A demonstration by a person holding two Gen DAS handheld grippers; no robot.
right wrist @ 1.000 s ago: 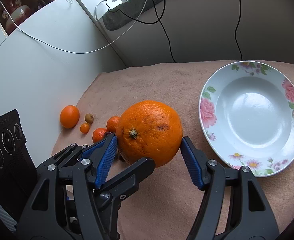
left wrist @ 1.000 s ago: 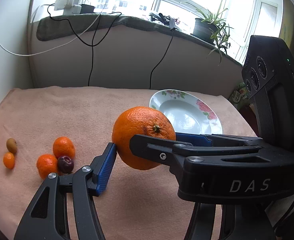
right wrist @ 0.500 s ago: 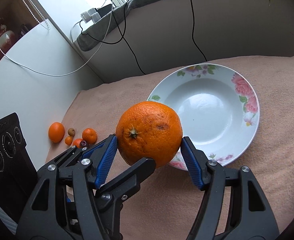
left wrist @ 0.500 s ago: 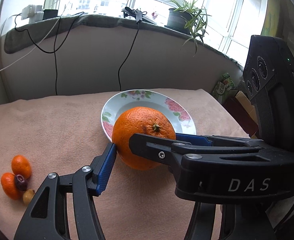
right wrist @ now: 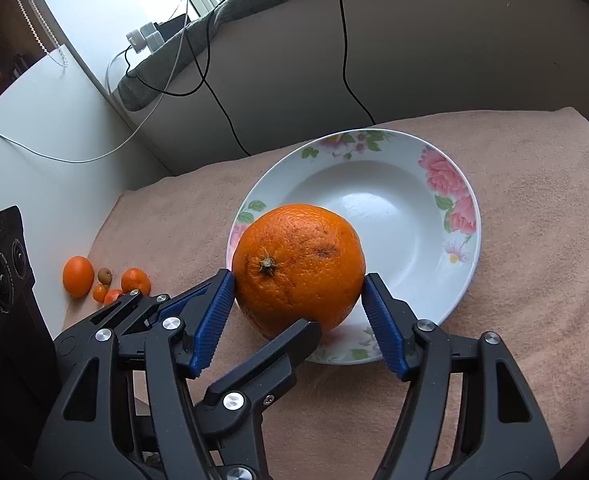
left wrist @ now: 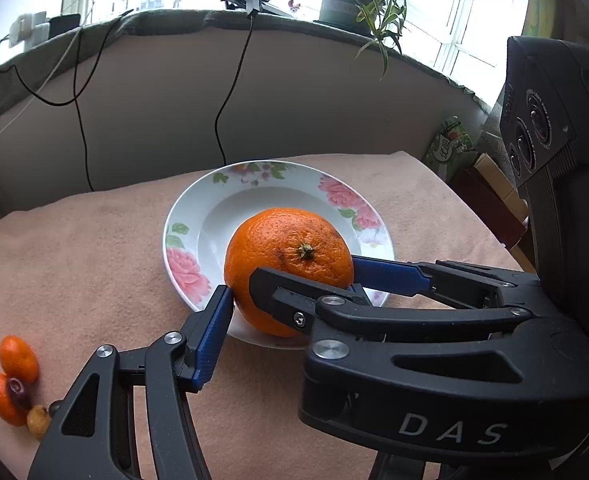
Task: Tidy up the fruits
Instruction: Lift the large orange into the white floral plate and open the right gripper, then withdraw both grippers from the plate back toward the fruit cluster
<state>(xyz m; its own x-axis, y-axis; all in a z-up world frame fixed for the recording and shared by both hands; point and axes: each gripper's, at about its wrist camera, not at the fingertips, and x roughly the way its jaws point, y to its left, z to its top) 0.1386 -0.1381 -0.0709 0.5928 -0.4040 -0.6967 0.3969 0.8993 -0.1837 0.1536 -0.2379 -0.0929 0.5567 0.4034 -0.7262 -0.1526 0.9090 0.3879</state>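
While both our grippers pinch the large orange [right wrist: 298,266] between their blue pads, the left gripper [left wrist: 286,280] and right gripper [right wrist: 298,300] hold it over the near rim of the floral plate [right wrist: 414,208]. Small oranges [right wrist: 78,276] lie well apart on the pink cloth [right wrist: 534,280].
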